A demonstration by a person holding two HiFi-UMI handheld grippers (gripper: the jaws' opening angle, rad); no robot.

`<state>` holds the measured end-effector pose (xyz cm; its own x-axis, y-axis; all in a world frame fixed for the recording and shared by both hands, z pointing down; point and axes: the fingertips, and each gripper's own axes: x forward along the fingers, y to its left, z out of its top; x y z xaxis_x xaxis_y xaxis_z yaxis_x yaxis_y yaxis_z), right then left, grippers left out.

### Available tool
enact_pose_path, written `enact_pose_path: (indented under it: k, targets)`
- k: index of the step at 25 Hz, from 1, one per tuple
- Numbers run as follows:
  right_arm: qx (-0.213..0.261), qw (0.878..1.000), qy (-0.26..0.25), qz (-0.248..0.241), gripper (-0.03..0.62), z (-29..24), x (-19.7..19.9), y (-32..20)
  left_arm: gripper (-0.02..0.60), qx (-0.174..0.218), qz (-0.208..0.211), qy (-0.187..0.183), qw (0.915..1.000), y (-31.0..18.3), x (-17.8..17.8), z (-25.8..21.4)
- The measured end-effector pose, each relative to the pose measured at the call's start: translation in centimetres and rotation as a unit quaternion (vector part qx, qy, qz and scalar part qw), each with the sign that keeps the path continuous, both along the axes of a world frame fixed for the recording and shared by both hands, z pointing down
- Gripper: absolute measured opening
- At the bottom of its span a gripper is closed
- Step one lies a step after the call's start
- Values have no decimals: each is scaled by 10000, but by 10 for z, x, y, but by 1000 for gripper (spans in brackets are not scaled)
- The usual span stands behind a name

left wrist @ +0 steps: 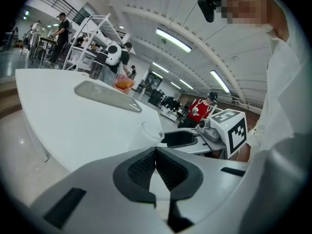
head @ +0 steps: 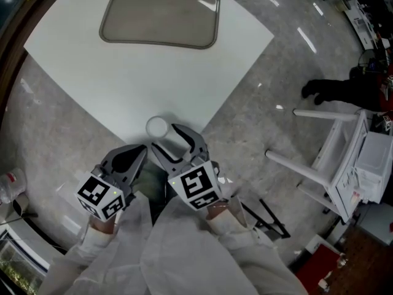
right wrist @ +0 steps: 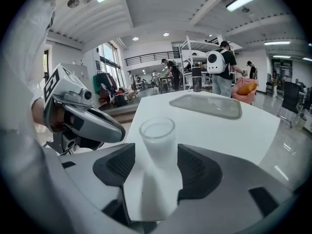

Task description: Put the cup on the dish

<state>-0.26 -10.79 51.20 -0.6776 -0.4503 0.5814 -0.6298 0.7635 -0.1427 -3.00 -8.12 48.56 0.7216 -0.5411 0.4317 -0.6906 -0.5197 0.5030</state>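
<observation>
Your right gripper [right wrist: 156, 151]: jaws apart around the cup [right wrist: 157, 130], not pressing | your left gripper [left wrist: 156, 152]: jaws together, empty | cup upright on table [head: 153, 85] near corner, dish [head: 159, 14] far

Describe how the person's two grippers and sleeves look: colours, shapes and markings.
The left gripper and right gripper are smooth grey plastic, each with two curved jaws lined with black ribbed pads. Each carries a white cube printed with black square markers. The person wears loose white long sleeves. No cables show.
</observation>
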Motion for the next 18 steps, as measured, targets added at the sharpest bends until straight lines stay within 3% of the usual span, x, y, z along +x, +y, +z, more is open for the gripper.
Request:
enact_pose_path:
  k: [18]
  targets:
    - [104, 9999, 78, -84, 261, 17, -26, -28, 9, -160, -261, -18, 9995, -15, -22, 16]
